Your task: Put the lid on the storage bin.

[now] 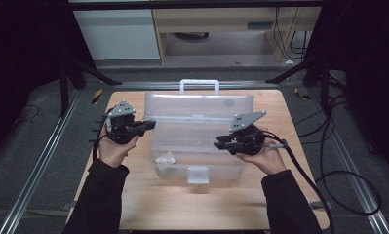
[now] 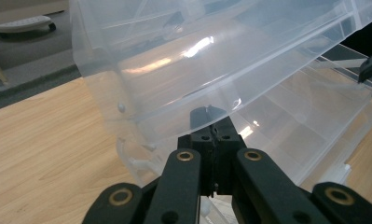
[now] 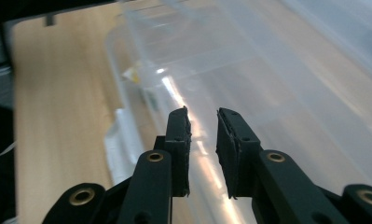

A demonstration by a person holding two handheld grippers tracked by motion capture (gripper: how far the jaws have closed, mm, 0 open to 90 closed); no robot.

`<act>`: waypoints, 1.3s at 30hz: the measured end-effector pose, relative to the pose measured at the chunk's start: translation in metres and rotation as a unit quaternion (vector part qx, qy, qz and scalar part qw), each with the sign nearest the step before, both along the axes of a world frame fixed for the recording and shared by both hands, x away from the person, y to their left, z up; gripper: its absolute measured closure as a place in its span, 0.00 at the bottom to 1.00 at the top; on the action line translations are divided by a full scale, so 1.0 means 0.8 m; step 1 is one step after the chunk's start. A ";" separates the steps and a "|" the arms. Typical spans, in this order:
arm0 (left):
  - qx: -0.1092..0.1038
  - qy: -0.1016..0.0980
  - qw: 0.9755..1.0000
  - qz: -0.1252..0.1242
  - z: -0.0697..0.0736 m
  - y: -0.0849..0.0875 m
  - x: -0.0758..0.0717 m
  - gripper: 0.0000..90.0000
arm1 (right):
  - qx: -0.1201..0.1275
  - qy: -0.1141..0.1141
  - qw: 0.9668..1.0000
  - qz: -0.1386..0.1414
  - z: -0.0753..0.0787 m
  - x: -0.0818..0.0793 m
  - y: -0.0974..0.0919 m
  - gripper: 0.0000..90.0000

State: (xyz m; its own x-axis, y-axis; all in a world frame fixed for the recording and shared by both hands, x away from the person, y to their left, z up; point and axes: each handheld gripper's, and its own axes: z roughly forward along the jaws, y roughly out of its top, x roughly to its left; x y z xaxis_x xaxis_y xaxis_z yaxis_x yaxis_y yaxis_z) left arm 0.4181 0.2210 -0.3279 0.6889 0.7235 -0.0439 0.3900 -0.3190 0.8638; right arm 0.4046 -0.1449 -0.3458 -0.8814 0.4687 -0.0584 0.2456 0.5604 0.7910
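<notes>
A clear, rectangular plastic toolbox (image 1: 198,141) sat open at the centre of the pale wood-grain counter (image 1: 148,204), its glossy lid (image 1: 198,105) raised toward twelve o'clock. The left hand-held gripper (image 1: 148,125), at the box's nine o'clock, had its black jaws pressed together on the thin lid edge. The right hand-held gripper (image 1: 220,143), at three o'clock, held its jaws slightly parted over the tray, pinching nothing. A small crumpled packet (image 1: 165,158) lay inside.

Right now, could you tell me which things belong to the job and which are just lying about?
In the job:
clear plastic hinged storage box
left hand-held gripper, shut at the box's edge
right hand-held gripper, jaws parted

Lying about:
small crumpled packet inside the box
black cables on the floor
</notes>
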 end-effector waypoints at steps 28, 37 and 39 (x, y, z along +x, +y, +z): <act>0.022 0.012 1.000 -0.014 -0.018 0.001 -0.018 1.00 | 0.094 -0.004 0.984 -0.151 -0.033 -0.022 -0.082 0.97; 0.029 0.013 0.999 -0.028 -0.029 0.001 -0.025 1.00 | 0.092 0.006 0.982 -0.164 -0.038 -0.023 -0.085 1.00; 0.033 0.014 0.999 -0.030 -0.031 0.001 -0.026 1.00 | 0.093 0.006 0.981 -0.168 -0.037 -0.024 -0.086 1.00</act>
State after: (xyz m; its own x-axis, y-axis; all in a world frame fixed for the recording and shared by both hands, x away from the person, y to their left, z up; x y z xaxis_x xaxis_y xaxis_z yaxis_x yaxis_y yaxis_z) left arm 0.3976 0.2216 -0.3525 0.7304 0.6828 -0.0164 0.3916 -0.3989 0.8292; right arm 0.3851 -0.2136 -0.3755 -0.6754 0.7346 0.0646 0.4015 0.2928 0.8678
